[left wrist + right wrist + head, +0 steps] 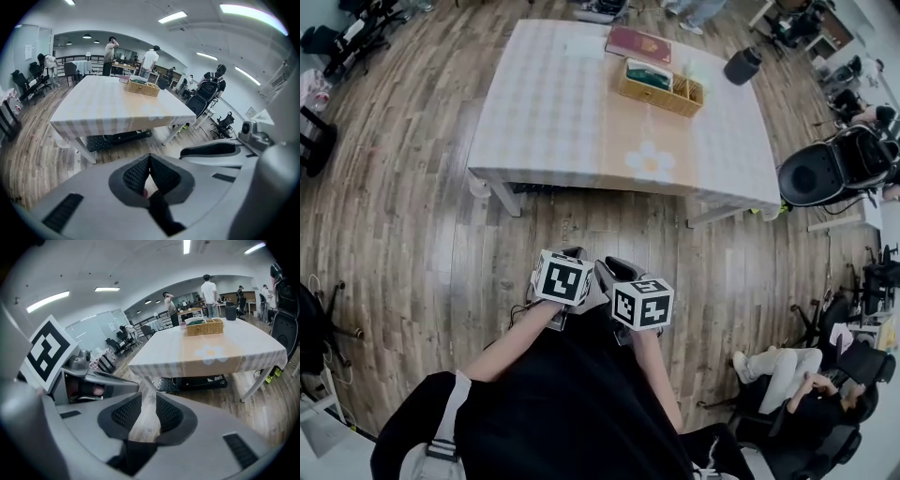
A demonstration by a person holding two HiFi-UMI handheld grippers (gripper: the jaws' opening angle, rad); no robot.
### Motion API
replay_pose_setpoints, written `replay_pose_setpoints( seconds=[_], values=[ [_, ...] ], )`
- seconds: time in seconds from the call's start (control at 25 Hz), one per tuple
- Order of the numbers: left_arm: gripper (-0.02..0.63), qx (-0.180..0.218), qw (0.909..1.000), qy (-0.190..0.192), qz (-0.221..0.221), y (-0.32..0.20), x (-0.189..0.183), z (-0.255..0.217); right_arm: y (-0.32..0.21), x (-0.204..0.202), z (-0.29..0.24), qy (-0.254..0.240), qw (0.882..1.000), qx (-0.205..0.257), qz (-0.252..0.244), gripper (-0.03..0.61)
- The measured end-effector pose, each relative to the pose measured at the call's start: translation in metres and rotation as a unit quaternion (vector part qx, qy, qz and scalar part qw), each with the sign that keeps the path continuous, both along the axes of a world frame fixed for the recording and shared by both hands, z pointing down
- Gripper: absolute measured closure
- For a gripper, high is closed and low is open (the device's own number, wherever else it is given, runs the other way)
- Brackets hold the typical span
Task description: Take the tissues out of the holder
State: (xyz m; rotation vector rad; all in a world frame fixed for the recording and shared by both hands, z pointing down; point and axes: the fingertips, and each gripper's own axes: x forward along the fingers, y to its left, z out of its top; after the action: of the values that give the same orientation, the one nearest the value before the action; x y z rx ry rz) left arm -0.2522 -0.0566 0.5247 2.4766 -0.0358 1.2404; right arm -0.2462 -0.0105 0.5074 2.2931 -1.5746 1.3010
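Bottom centre, over wood floor [422,244]: left hand-held gripper [150,156] has jaws closed tip to tip, nothing btwn; right hand-held gripper [149,397] is narrowly apart, empty. Beyond, desk [572,122]. Wicker holder [661,89] w/ tissues [649,74] sits at its far side, upper centre-right.

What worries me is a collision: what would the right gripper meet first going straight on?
Probably the wooden floor short of the table; nothing shows between the right gripper and it, though depth is unclear.
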Motion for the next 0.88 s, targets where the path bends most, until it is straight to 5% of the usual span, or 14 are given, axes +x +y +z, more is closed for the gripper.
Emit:
replay_pose_setpoints(
  seconds=[0.44,0.88],
  values=[
    [0.604,0.004,0.9995,-0.025,0.021,-0.013,0.065,0.026,-0.011,0.076,0.014,-0.023,0.999,0.009,0.021,0.471],
    [0.604,0.021,0.9993,-0.029,-0.013,-0.037,0.207,0.020,-0.031,0.228,0.002,-0.016,0.999,0.027,-0.007,0.453]
  ],
)
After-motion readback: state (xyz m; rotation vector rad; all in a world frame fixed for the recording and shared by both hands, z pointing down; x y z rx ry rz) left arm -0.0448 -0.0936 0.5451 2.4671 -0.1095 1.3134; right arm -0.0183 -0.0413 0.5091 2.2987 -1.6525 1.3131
